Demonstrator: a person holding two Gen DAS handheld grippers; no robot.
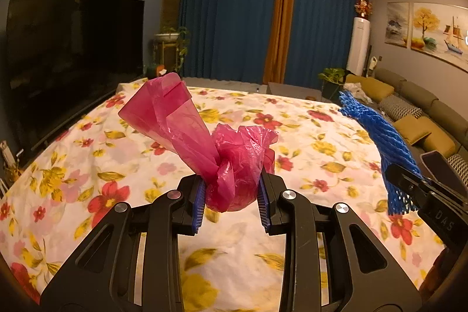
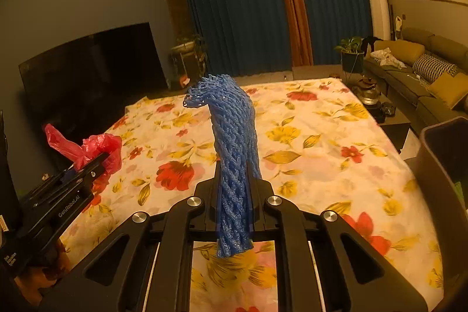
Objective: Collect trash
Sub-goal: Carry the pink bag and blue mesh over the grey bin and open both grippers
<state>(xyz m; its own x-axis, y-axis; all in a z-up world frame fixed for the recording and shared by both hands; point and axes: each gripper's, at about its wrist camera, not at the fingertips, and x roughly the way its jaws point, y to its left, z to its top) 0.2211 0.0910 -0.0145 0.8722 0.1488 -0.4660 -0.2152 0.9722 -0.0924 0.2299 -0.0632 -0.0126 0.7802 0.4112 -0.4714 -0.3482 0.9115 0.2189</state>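
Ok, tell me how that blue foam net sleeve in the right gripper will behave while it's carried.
The blue foam net sleeve probably weighs little: it stands up above the right gripper. Likely springy yet soft, since its top curls over. The open mesh, squeezed narrow between the jaws, should resist slipping.

Crinkled glossy plastic bag; blue foam net; floral cloth.

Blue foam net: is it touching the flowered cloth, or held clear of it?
Apart. In the right wrist view the blue foam net is pinched in the right gripper; its lower end hangs free above the flowered cloth.
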